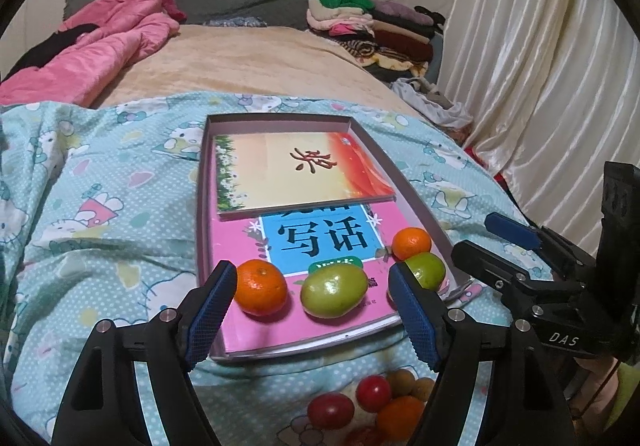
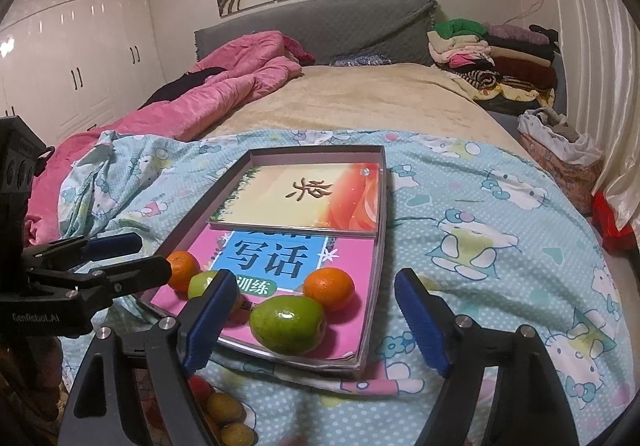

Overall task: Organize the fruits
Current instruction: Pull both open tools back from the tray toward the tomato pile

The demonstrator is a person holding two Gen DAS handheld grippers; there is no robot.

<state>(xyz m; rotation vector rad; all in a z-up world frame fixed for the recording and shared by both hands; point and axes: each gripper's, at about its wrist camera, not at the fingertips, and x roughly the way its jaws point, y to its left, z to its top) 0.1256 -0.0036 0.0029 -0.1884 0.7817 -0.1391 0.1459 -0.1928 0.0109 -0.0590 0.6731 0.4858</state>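
Left wrist: left tongs (image 1: 312, 300) spread open around an orange (image 1: 261, 287) and a green fruit (image 1: 334, 291) on the pink book (image 1: 240, 246). Right wrist: right tongs (image 2: 312, 320) open and empty above another green fruit (image 2: 287, 323) in the tray (image 2: 382, 238).

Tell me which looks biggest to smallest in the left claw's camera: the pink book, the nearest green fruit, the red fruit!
1. Pink book, easily the largest.
2. Nearest green fruit.
3. Red fruit, though it lies closer to the camera, so its real size is unsure.

"写话" on pink book (image 1: 304, 302), "DAS" on tool (image 1: 560, 338)
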